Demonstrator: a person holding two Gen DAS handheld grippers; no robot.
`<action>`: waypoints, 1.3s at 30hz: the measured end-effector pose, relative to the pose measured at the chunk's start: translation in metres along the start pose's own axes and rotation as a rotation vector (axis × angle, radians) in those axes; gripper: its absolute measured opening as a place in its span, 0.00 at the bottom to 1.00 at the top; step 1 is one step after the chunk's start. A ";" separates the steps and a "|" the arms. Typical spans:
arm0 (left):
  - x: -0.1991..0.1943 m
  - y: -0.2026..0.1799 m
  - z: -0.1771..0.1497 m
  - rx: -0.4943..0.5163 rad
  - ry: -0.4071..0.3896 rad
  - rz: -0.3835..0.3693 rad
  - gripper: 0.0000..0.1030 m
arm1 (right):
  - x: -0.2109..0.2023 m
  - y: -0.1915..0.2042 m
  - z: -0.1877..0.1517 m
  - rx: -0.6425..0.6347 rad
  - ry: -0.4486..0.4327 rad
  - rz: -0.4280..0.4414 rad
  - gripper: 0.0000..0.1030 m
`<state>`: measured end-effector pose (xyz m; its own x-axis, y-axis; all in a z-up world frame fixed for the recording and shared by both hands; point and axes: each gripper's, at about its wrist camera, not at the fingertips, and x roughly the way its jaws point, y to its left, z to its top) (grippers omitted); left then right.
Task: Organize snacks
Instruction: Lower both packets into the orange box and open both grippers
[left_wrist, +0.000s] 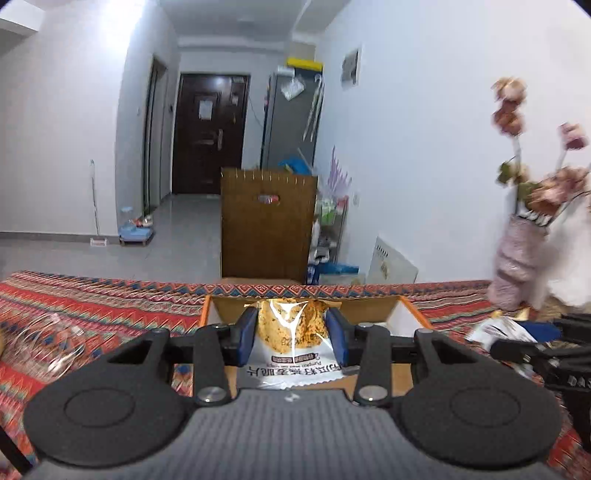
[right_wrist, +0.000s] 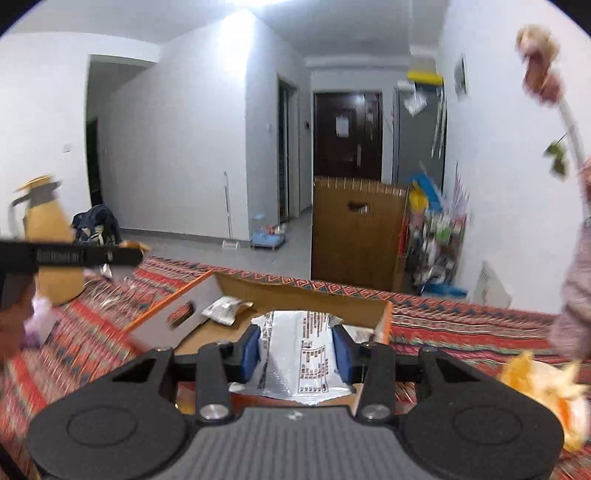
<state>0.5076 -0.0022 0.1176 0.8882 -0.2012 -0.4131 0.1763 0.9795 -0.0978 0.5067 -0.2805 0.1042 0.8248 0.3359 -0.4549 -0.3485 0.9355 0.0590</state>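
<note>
My left gripper (left_wrist: 291, 332) is shut on a white snack packet (left_wrist: 291, 343) printed with a round golden cracker, and holds it over the open cardboard box (left_wrist: 373, 314). My right gripper (right_wrist: 297, 345) is shut on a silver foil snack packet (right_wrist: 295, 358), printed side up, held over the same box (right_wrist: 306, 291). Another small white packet (right_wrist: 226, 309) lies inside the box near its far left corner. The right gripper shows at the right edge of the left wrist view (left_wrist: 546, 350), and the left one at the left edge of the right wrist view (right_wrist: 74, 256).
The box sits on a table with a red patterned cloth (left_wrist: 92, 306). A pink vase of dried flowers (left_wrist: 517, 266) stands at the right. A yellow jug (right_wrist: 48, 236) stands at the left. Orange and white wrappers (right_wrist: 546, 384) lie at the right. A wooden cabinet (left_wrist: 267, 225) stands beyond the table.
</note>
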 end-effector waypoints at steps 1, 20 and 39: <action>0.029 0.001 0.007 0.001 0.035 0.000 0.40 | 0.022 -0.007 0.009 0.036 0.020 0.005 0.40; 0.225 0.035 -0.011 -0.170 0.313 0.003 0.77 | 0.252 -0.033 0.022 0.248 0.320 -0.159 0.79; -0.051 -0.003 0.041 0.022 0.122 0.051 0.94 | 0.003 0.019 0.063 0.048 0.142 -0.134 0.90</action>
<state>0.4795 0.0056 0.1757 0.8384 -0.1500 -0.5240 0.1425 0.9883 -0.0548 0.5308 -0.2550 0.1600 0.7901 0.1927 -0.5819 -0.2157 0.9760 0.0303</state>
